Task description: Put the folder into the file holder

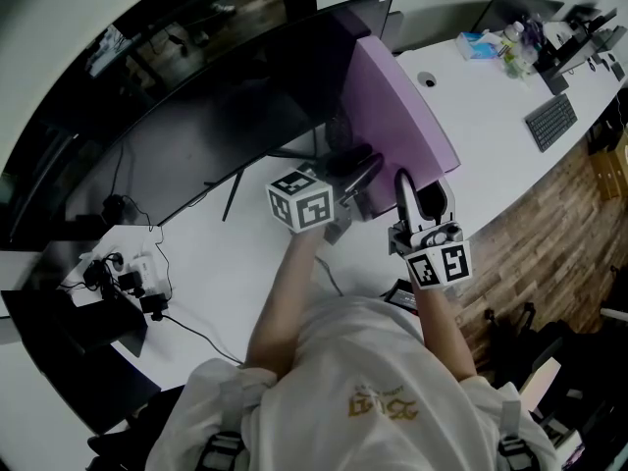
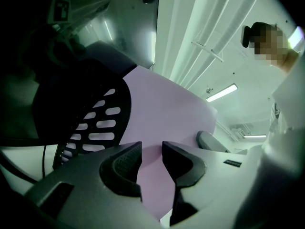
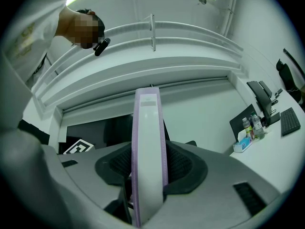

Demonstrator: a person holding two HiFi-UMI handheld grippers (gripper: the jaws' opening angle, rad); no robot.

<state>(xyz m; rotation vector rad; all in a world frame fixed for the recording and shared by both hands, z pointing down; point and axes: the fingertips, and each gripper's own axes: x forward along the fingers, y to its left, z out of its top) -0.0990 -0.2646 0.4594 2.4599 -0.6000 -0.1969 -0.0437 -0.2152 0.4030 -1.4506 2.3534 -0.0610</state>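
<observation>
Clearance between folder and holder is what the coming move turns on. The right claw (image 3: 148, 162) is clamped at a middling width on the white spine of the purple folder (image 1: 397, 106), which rises straight up from its jaws with its long axis upright. The left claw (image 2: 151, 151) stands narrower. Its pads seem to pinch the folder's lower cover edge, and the broad purple face spreads above and beyond its tips. The black file holder (image 2: 95, 123), a slotted wall, stands just left of the left claw and beside that purple face, so the left hand is the nearer one. Both claws hold the folder over the white desk (image 1: 481, 135), and it looks not yet in the holder. It likely must sink towards the left claw's side, face parallel to the slotted wall.
</observation>
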